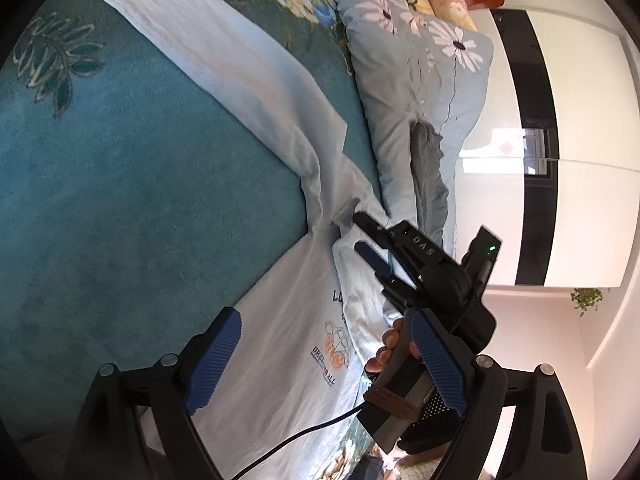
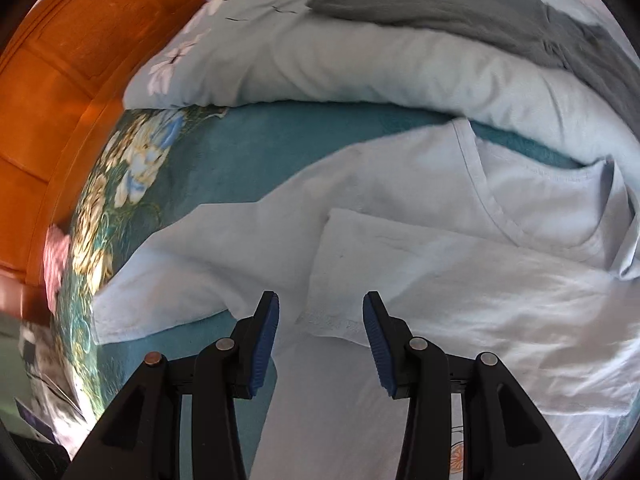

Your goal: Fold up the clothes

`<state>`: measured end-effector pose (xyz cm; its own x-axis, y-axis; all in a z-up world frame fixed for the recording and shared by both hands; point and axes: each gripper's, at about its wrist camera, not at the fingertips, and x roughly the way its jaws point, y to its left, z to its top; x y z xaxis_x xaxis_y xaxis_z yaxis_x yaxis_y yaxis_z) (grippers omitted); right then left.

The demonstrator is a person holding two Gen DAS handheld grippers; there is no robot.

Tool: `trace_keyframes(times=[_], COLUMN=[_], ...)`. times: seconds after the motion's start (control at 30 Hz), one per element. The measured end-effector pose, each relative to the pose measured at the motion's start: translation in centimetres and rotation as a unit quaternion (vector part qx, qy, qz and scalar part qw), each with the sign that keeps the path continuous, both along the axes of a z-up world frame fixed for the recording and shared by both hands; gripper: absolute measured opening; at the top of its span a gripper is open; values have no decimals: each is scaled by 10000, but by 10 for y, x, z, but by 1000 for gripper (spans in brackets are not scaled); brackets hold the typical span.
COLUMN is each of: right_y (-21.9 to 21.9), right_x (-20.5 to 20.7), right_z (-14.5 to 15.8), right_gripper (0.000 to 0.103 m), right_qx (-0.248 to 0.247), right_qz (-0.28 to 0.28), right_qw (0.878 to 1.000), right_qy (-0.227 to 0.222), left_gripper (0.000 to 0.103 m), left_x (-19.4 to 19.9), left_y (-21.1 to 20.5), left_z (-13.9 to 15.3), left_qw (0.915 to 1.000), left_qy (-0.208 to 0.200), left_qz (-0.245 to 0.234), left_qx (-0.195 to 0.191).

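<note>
A pale blue long-sleeved T-shirt (image 1: 288,340) with a printed chest graphic lies on the teal bedspread (image 1: 120,184). One sleeve (image 1: 224,64) stretches away to the upper left. My left gripper (image 1: 328,356) is open above the shirt's body and holds nothing. My right gripper (image 1: 366,232) shows in the left wrist view, open, over the collar area. In the right wrist view my right gripper (image 2: 320,320) is open over the other sleeve (image 2: 460,292), which lies folded across the chest below the neckline (image 2: 500,216). The shirt (image 2: 240,248) lies flat.
A folded pale blue quilt (image 1: 408,92) with daisy print lies along the shirt's far side, with a grey garment (image 2: 480,20) on it. An orange wooden headboard (image 2: 52,100) stands at the bed's end. A white wall with a dark panel (image 1: 536,160) lies beyond.
</note>
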<state>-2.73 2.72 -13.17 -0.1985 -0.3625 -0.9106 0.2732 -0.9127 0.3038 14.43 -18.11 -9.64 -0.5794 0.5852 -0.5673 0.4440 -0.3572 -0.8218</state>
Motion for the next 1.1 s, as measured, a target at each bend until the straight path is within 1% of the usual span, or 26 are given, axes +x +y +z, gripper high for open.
trace_keyframes(times=[0.03, 0.07, 0.1, 0.17, 0.23, 0.3, 0.37, 0.43, 0.5, 0.57, 0.6, 0.63, 0.7, 0.73, 0.77, 0.87, 0.9, 0.93, 1.03, 1.1], right_y=[0, 2, 3, 11, 20, 30, 43, 55, 68, 80, 86, 92, 103, 108, 113, 132, 139, 148, 179, 197], right_x=[0, 1, 3, 9, 14, 20, 26, 33, 38, 44, 47, 50, 57, 60, 63, 74, 78, 81, 94, 101], right_z=[0, 3, 7, 15, 21, 24, 28, 30, 32, 35, 37, 38, 41, 42, 44, 49, 50, 52, 55, 55], right_gripper=[45, 45, 45, 45, 45, 46, 46, 46, 46, 47, 47, 47, 48, 48, 49, 49, 49, 49, 49, 49], right_qx=[16, 13, 4, -24, -4, 83, 166, 203, 212, 206, 195, 184, 196, 202, 186, 27, -14, -66, -240, -341], right_qz=[-35, -19, 5, 56, 102, 126, 94, 10, -85, -176, -220, -265, -305, -337, -277, -408, -465, -538, -806, -985], right_qw=[10000, 10000, 9999, 9998, 9997, 9995, 9995, 9995, 9996, 9995, 9995, 9994, 9993, 9992, 9994, 9992, 9989, 9985, 9964, 9945], right_qy=[-22, 48, 127, 211, 231, 264, 260, 235, 187, 155, 142, 128, 81, 60, 38, 8, 0, -3, -59, -120], left_gripper=[89, 89, 89, 89, 89, 89, 87, 86, 81, 72, 71, 68, 43, 17, 10, 7, 6, 6, 6, 6], left_x=[-1, -2, -5, -11, -16, -21, -31, -40, -51, -56, -58, -60, -68, -73, -78, -89, -93, -96, -110, -125], left_y=[-7, -17, -32, -66, -107, -150, -182, -199, -206, -203, -202, -199, -191, -188, -184, -165, -160, -153, -122, -90], left_z=[2, 3, 6, 9, 6, -1, -10, -16, -25, -37, -41, -41, -42, -42, -42, -38, -33, -25, 7, 34], left_qw=[10000, 9998, 9990, 9946, 9847, 9702, 9572, 9495, 9385, 9355, 9343, 9317, 9287, 9285, 9287, 9302, 9298, 9314, 9363, 9381], left_qy=[-3, 36, 78, 19, -271, -522, -792, -924, -1156, -1270, -1292, -1267, -1230, -1252, -1261, -1160, -1118, -1014, -542, -124], left_qz=[88, 209, 389, 778, 1263, 1736, 1855, 1767, 1494, 1296, 1210, 1153, 899, 763, 612, 273, 244, 235, 38, -208], left_qx=[4, -47, -210, -691, -1166, -1608, -2075, -2423, -2889, -3032, -3095, -3202, -3382, -3411, -3434, -3473, -3499, -3488, -3469, -3455])
